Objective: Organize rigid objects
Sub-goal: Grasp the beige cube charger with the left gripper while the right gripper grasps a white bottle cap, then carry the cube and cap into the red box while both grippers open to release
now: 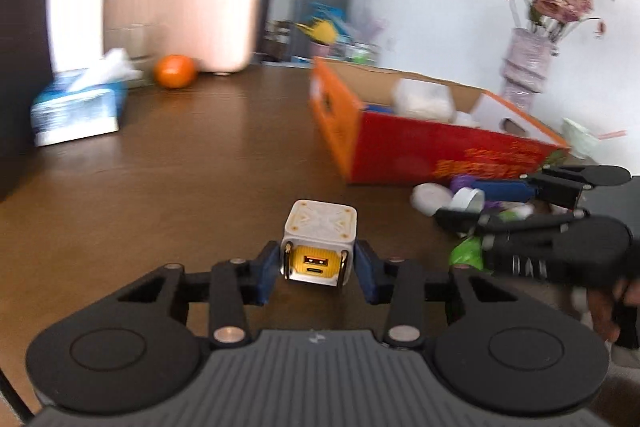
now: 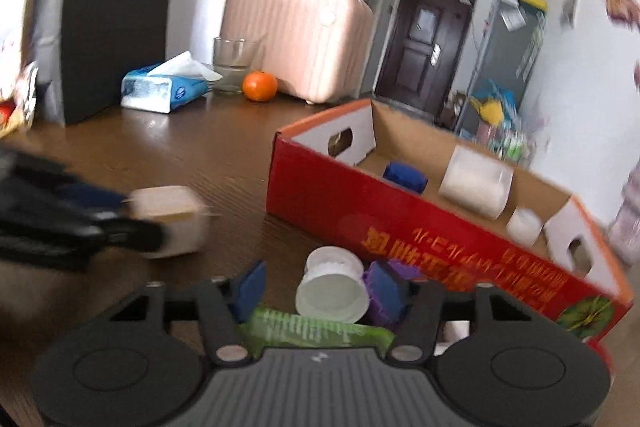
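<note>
Charger cube (image 1: 319,245): little white block with an orange USB face, sitting on the brown table (image 1: 180,179), right between the left gripper (image 1: 319,269) fingers.
Left gripper: pads hugging both sides of the cube, looks clamped on it.
Right gripper (image 2: 324,289): spread wide over a white cap (image 2: 332,291) and purple bits.
Red box (image 2: 420,223): just behind that pile, jars inside.
</note>
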Motion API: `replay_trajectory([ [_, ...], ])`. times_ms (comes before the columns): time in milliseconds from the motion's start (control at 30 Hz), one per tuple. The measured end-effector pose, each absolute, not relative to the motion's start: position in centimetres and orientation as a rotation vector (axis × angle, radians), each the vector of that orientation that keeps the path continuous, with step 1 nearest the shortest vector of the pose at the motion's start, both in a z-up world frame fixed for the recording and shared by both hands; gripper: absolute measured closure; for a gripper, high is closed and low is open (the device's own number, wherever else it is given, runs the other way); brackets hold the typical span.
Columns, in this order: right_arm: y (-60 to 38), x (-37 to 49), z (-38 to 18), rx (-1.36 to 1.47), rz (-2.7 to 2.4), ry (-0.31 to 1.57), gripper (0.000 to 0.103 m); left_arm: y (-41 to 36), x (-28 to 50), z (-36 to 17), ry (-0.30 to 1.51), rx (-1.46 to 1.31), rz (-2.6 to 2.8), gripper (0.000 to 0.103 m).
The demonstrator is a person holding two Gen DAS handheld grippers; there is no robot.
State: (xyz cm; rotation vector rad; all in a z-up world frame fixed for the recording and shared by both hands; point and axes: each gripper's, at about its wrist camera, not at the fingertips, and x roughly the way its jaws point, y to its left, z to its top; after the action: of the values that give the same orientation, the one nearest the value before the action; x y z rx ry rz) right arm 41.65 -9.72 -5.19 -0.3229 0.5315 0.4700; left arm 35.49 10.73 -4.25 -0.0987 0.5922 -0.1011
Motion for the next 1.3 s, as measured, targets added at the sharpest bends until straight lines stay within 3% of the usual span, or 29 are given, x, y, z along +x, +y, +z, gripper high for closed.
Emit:
replay_trajectory([
  [200,-9.5,41.5,-5.3,-0.26,0.418,0.51,0.064,11.0,32.2,-3.8,0.593,-0.111,-0.048,0.063],
  [400,-12.0,35.2,-1.0,-0.256,0.473,0.406,0.063,8.0,27.9,-2.4,0.558,-0.114,-0.071,0.063],
  [667,-17.1,27.3,-2.4,-0.314,0.465,0.644,0.063,3.4,23.5,-2.9,0.551,-0.044,-0.134,0.063],
  [900,-16.9,25.3,-4.7,-0.276,0.492,0.705,0.063,2.0,23.0,-4.1,0.596,-0.027,-0.187,0.063],
  [933,-16.7,25.4,-5.3,-0.269,0.473,0.697,0.063,1.9,23.0,-4.1,0.595,-0.022,-0.181,0.061],
  [1000,-16.4,25.6,-5.6,-0.259,0.458,0.666,0.045,1.8,23.1,-4.1,0.589,-0.017,-0.173,0.057],
  [1033,-16.3,25.5,-5.7,-0.262,0.459,0.661,0.043,1.7,23.0,-4.1,0.582,-0.017,-0.168,0.054],
  [1100,-16.4,25.1,-5.7,-0.263,0.476,0.639,0.042,1.7,23.1,-4.1,0.568,-0.014,-0.166,0.047],
  [1200,-16.9,24.5,-5.9,-0.243,0.474,0.629,0.044,1.7,23.4,-4.3,0.557,-0.016,-0.156,0.047],
  [1267,-17.4,24.2,-6.1,-0.221,0.453,0.625,0.044,1.8,23.7,-4.3,0.549,-0.043,-0.173,0.051],
  [1300,-17.6,24.0,-6.2,-0.207,0.446,0.625,0.044,2.0,23.8,-4.3,0.55,-0.062,-0.182,0.06],
])
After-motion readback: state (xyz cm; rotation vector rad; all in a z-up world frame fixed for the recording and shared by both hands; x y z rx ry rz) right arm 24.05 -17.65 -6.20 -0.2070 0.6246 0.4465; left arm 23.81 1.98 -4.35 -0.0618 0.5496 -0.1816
